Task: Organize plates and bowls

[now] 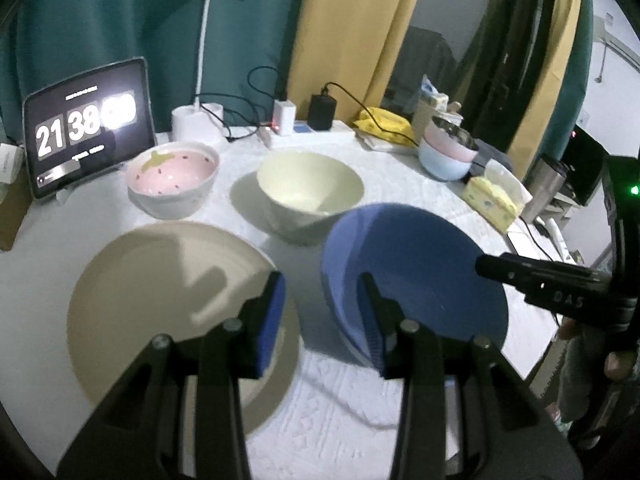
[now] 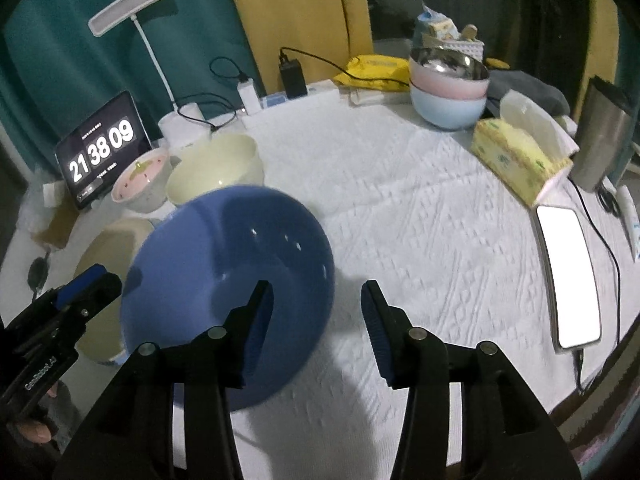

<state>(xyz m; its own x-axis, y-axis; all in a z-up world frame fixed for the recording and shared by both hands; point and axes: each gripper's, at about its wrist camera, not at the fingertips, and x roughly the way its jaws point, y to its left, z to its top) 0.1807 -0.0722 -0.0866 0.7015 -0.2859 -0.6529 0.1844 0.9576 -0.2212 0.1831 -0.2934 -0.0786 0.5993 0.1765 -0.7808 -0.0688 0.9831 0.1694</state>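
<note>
A blue plate (image 1: 424,276) lies on the white tablecloth, its left rim between my left gripper's (image 1: 322,320) open fingers. A beige plate (image 1: 160,300) lies to its left. A pink strawberry bowl (image 1: 174,176) and a cream bowl (image 1: 310,184) stand behind them. In the right wrist view my right gripper (image 2: 316,332) is open, its left finger over the blue plate's (image 2: 224,264) right side, its right finger outside the rim. The beige plate (image 2: 108,248), pink bowl (image 2: 140,180) and cream bowl (image 2: 216,168) lie further left.
Stacked pastel bowls (image 2: 448,88) with a steel bowl on top stand at the back right. A tissue box (image 2: 516,160), a phone (image 2: 568,272), a steel tumbler (image 2: 600,136), a clock tablet (image 1: 88,124), a lamp and chargers ring the table edge.
</note>
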